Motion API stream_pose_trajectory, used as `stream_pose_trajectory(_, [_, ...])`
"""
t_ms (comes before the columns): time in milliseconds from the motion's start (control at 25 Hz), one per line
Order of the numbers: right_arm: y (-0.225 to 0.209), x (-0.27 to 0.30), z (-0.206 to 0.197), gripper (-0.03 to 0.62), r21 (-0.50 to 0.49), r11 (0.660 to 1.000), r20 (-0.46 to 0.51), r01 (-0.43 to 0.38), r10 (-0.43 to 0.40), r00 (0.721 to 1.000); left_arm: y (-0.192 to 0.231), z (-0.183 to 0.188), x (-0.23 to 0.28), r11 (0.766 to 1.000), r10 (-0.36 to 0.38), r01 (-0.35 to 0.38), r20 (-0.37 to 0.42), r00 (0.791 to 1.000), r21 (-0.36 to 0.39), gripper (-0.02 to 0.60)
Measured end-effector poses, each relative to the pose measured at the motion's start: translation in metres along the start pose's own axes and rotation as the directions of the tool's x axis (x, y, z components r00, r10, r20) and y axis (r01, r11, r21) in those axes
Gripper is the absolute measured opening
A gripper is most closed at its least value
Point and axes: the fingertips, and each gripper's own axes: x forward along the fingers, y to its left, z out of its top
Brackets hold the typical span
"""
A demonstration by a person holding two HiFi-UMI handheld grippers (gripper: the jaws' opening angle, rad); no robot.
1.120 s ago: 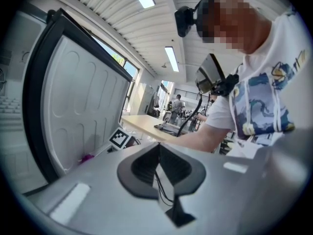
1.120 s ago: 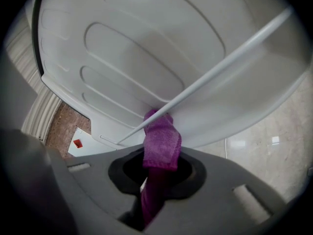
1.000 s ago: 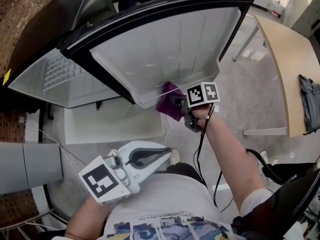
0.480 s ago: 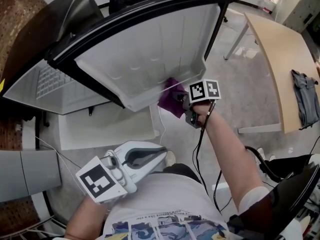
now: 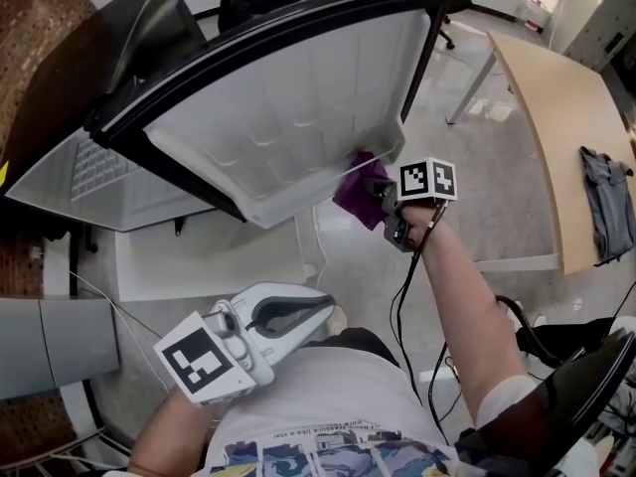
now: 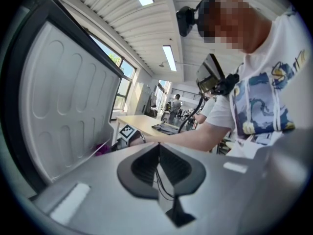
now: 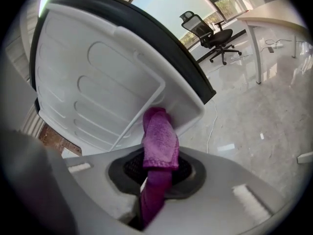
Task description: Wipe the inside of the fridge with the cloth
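Note:
A purple cloth (image 5: 358, 192) (image 7: 160, 140) is pinched in my right gripper (image 5: 383, 199) (image 7: 157, 173), which is shut on it. The cloth's tip rests against the lower shelf edge of the open fridge door's white inner liner (image 5: 298, 107) (image 7: 98, 97). My left gripper (image 5: 298, 311) (image 6: 159, 163) is held low near the person's body, shut with nothing in it. The left gripper view shows the door liner (image 6: 63, 116) at the left and the right gripper's marker cube (image 6: 128, 131) far off.
The black fridge body (image 5: 89, 68) lies at upper left, with a white grille panel (image 5: 99, 162) below it. A wooden table (image 5: 566, 117) with a grey garment (image 5: 604, 197) stands at right. A cable (image 5: 407, 296) trails from the right gripper. An office chair (image 7: 212, 31) stands by the windows.
The right gripper and cloth have slid rightward along the bottom edge of the door liner, toward its right corner. The left gripper has stayed in place.

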Motion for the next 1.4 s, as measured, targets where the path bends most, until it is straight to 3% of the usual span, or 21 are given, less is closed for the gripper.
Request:
stream_pose_trajectory(720, [-0.045, -0.028, 0.029, 0.055, 0.017, 0.998, 0.051, 0.065, -0.066, 0.997, 0.007, 0.002, 0.009, 1.000, 0.010, -0.010, -0.023, 1.000, 0.004, 0.007])
stream_pose_trajectory(1040, [-0.052, -0.048, 0.040, 0.055, -0.085, 0.984, 0.093, 0.160, -0.152, 0.984, 0.003, 0.002, 0.009, 1.000, 0.010, -0.010, -0.025, 1.000, 0.017, 0.008])
stream_pose_trajectory(1200, [-0.047, -0.062, 0.046, 0.055, -0.184, 0.957, 0.120, 0.223, -0.203, 0.972, 0.001, 0.002, 0.006, 1.000, 0.020, -0.019, -0.019, 1.000, 0.016, 0.007])
stream_pose_trajectory(1400, [-0.035, -0.086, 0.056, 0.055, -0.359, 0.866, 0.195, 0.348, -0.294, 0.936, 0.002, 0.000, 0.002, 0.999, 0.034, -0.033, -0.018, 0.999, 0.006, 0.008])
